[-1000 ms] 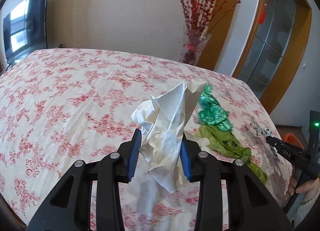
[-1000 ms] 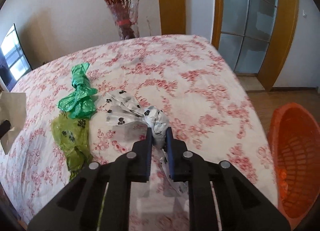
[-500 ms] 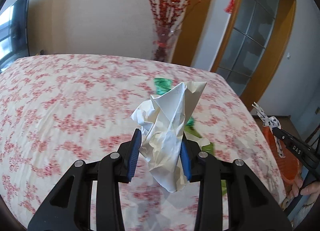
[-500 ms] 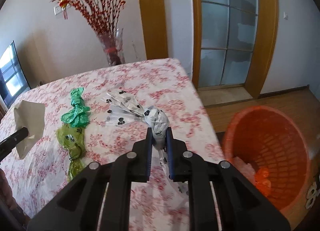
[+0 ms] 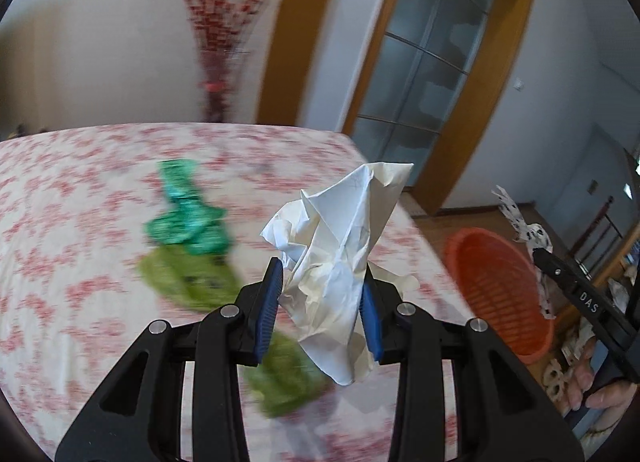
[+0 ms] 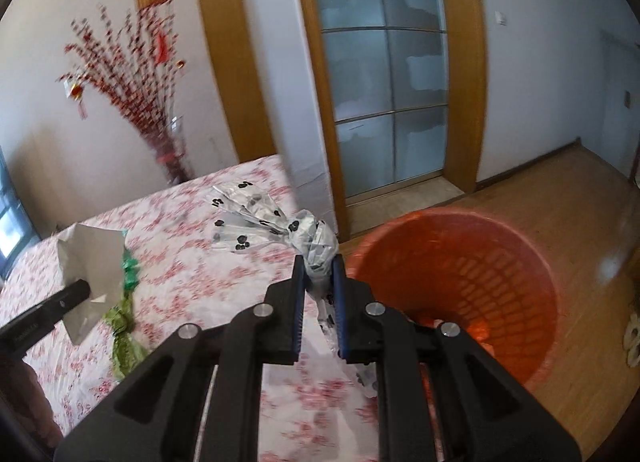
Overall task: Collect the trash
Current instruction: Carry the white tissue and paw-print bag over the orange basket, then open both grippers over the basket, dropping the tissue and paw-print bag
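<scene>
Bin (image 6: 452,286) at 3 o'clock of bed, holds some scraps | bed (image 5: 80,229): green bag (image 5: 184,213) and lime bag (image 5: 188,282) left, 10 o'clock | left gripper (image 5: 320,294) clamped on crumpled paper (image 5: 340,246) | right gripper (image 6: 318,286) clamped on spotted bag (image 6: 280,225), near rim | est. half done

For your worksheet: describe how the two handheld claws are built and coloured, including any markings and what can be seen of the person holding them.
The left claw and right claw match: black angular frames with triangular cut-outs, silver round bolts and ribbed blue pads. White letters "DAS" mark the right claw's side. No cables show. A bare hand grips its handle; no sleeve is visible.
</scene>
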The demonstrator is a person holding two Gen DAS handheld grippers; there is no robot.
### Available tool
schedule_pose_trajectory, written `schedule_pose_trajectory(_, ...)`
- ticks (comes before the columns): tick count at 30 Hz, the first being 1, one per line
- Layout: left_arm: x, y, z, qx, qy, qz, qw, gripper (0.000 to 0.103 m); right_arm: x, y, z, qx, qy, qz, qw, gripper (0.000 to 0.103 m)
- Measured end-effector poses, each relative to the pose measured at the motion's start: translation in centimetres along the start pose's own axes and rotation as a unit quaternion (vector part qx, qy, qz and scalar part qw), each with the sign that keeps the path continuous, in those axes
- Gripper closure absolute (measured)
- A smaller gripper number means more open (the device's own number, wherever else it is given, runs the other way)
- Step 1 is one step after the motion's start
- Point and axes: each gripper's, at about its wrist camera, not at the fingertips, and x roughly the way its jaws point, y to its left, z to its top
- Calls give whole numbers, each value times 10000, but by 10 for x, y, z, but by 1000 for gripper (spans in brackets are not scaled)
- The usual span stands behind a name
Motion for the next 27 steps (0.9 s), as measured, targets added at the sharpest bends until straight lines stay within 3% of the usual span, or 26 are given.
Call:
schedule_pose_trajectory(13,50,-117,6,517,246,-1018,9932,67,-18,-87,5,683,-388,-634,9949,89)
schedule_pose_trajectory(27,91,-177,-8,806,629,-1439,9843,67,1,-151,3,1297,-352,-750,9881,89)
